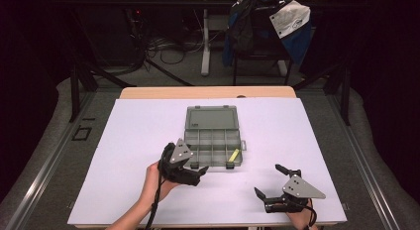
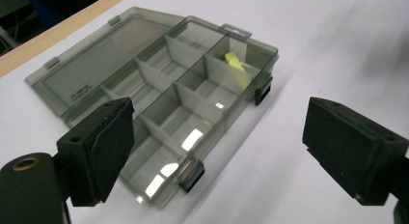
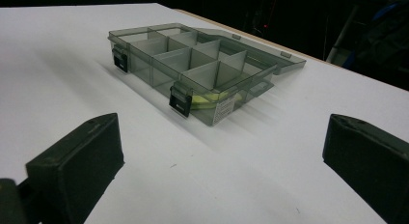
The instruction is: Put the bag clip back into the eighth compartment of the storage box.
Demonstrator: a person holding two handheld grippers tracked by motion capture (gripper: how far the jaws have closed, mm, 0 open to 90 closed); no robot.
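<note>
Box (image 1: 213,137) sits lid-open at frame centre on the worktop (image 1: 129,141), yellow piece (image 1: 234,154) in its lower-right cell; your left gripper (image 1: 198,171) is at its lower-left corner, right gripper (image 1: 270,183) well apart, both fingers wide and empty; next, I judge, close the lid.

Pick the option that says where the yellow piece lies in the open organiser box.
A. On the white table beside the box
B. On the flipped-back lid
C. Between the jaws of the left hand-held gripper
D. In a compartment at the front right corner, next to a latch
D: the yellow piece lies inside the organiser box in its front right corner compartment, beside the right latch.
</note>
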